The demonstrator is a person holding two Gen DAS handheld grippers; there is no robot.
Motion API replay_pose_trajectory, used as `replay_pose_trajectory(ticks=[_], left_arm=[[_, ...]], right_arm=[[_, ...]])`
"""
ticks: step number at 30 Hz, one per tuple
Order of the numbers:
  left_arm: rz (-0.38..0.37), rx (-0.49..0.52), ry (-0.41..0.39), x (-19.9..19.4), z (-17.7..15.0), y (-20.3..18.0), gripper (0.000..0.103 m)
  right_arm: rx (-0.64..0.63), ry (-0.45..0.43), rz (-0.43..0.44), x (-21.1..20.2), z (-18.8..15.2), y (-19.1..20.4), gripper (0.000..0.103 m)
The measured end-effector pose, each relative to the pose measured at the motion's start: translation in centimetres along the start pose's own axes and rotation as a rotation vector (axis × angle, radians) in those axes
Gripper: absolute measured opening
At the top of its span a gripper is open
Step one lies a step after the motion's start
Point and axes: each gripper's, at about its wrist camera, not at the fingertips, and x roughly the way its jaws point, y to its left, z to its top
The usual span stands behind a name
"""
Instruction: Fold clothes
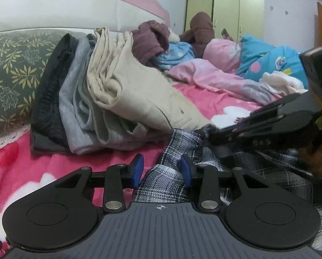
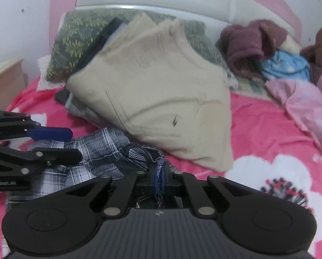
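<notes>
The plaid shirt [image 2: 100, 149] lies crumpled on the pink bedsheet [image 2: 269, 129], just in front of a leaning stack of folded clothes [image 1: 109, 99]. The right gripper [image 2: 159, 179] is clamped tight on a fold of it. The left gripper [image 1: 162, 170] has its jaws apart, with plaid cloth bunched between them but not pinched

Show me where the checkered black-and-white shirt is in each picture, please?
Left wrist view: the checkered shirt lies low in the middle, between the open left gripper fingers, and runs off to the right.
Right wrist view: the shirt is lower left of centre; the right gripper is shut on its edge.
Shared landmark: the folded beige garment just behind the shirt in both views.
</notes>
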Motion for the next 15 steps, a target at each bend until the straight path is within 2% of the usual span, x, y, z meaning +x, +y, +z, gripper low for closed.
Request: replay_pose_trajectory(ticks=[4,6,7,8,12,14,15], left_arm=[[0.003,0.005,0.008,-0.1,0.2,0.0,0.042],[0.011,0.015,-0.002,-0.6,0.4,-0.1,0.045],[0.015,0.021,-0.008,-0.8,0.5,-0.1,0.046],[0.02,0.025,-0.012,-1.0,0.7,-0.2,0.047],[0.032,0.022,-0.019,-1.9,1.3,-0.5,0.051],[0.028,0.008,-0.019,-2.3,1.8,-0.6,0.061],[0.026,0.0,-0.026,-2.6,2.1,-0.6,0.063]], right_arm=[[0.032,0.004,-0.009,0.3,-0.3,-0.5,0.007],[0.047,0.005,-0.014,0.5,-0.4,-0.8,0.021],[0.055,0.006,-0.016,0.6,-0.4,-0.9,0.036],[0.063,0.007,-0.018,0.6,-0.5,-1.0,0.045],[0.164,-0.032,-0.041,-4.0,-0.6,-3.0,0.046],[0.236,-0.057,-0.054,-7.0,-1.0,-4.3,0.046],[0.274,-0.074,-0.06,-9.0,-1.6,-4.8,0.046]])
